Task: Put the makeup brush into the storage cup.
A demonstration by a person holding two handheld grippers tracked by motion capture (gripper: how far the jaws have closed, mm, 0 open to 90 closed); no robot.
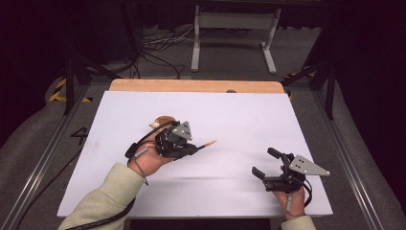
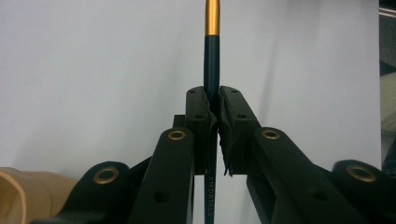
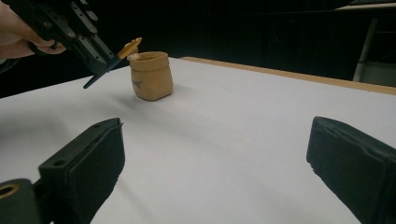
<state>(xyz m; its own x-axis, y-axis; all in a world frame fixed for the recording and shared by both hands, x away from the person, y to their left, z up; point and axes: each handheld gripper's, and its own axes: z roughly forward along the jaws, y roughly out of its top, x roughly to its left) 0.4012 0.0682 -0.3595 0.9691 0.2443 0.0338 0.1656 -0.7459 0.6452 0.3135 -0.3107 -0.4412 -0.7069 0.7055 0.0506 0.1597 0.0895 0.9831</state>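
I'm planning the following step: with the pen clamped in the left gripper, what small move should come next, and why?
Probably carry the pen toward the tan pot and tip it upright over the opening. The left gripper is shut on it above the table, beside the pot; the right gripper rests open, apart.

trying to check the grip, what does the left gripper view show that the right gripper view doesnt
Left gripper view alone: close up, the left gripper has its pads pressed on the dark shaft of the pen, with the gold band further out and lettering on the shaft below the pads.

Right gripper view alone: the right gripper with jaws wide apart and nothing between them, the whole tan pouch standing upright on the table, and the pen held tilted in the air beside it.

Both share: the pen, the left gripper holding it, and the white table.
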